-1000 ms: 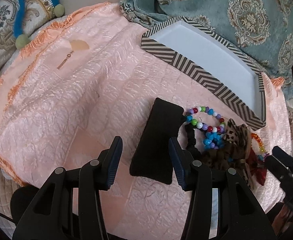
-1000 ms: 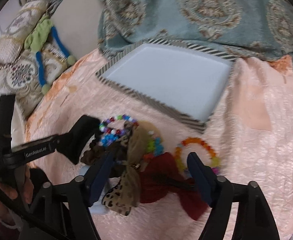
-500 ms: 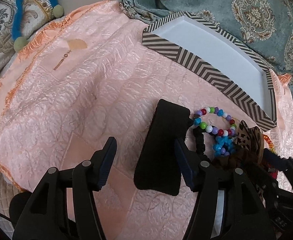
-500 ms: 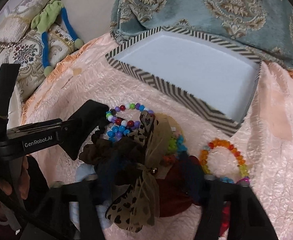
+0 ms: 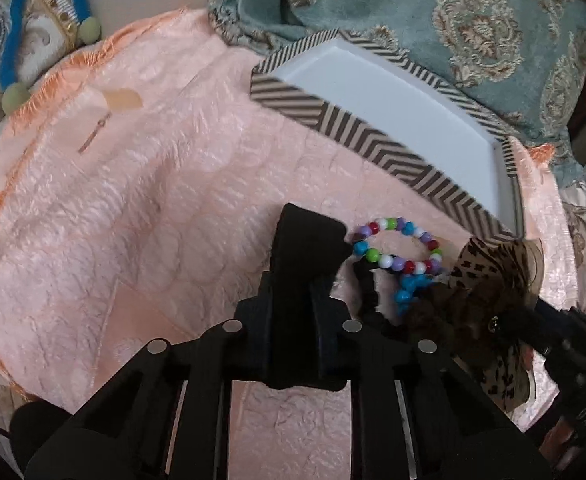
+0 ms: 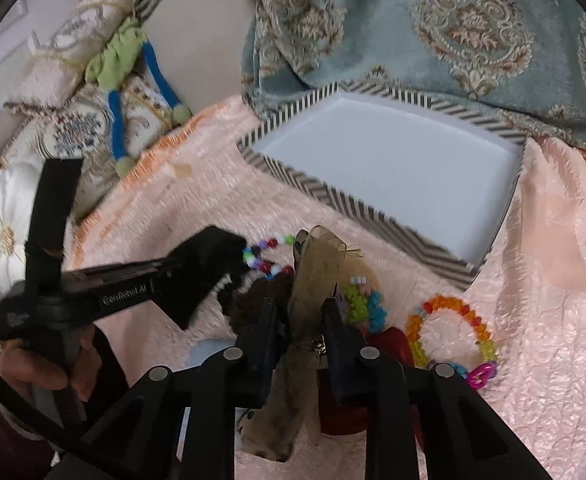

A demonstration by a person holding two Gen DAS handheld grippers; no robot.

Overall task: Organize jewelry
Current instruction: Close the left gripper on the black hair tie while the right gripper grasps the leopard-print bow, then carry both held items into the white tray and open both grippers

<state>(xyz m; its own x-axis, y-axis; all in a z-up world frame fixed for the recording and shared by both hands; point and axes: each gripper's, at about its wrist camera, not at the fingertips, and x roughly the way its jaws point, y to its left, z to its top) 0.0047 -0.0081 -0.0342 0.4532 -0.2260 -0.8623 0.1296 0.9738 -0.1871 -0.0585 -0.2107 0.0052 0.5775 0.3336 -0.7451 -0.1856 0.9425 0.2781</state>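
Observation:
My left gripper (image 5: 291, 300) is shut on a black headband (image 5: 305, 244) that lies on the pink quilt; it also shows in the right wrist view (image 6: 209, 264). My right gripper (image 6: 299, 320) is shut on a leopard-print bow (image 6: 317, 264), also seen in the left wrist view (image 5: 493, 272). Beside them lie a multicoloured bead bracelet (image 5: 397, 248), a blue bead cluster (image 5: 407, 290), a dark scrunchie (image 6: 261, 296), a red bow (image 6: 389, 340) and an orange-yellow bead bracelet (image 6: 453, 328). A chevron-edged box with a white inside (image 5: 393, 92) (image 6: 393, 168) stands behind the pile.
A pink quilted cloth (image 5: 133, 184) covers the surface. A teal patterned blanket (image 5: 453, 12) lies behind the box. Embroidered cushions and a green-and-blue plush toy (image 6: 129, 64) lie at the far left. A white flower cushion (image 6: 5, 224) is at the left edge.
Both grippers have shut: the left on the black headband, the right on the leopard-print bow. Both moved forward toward the pile.

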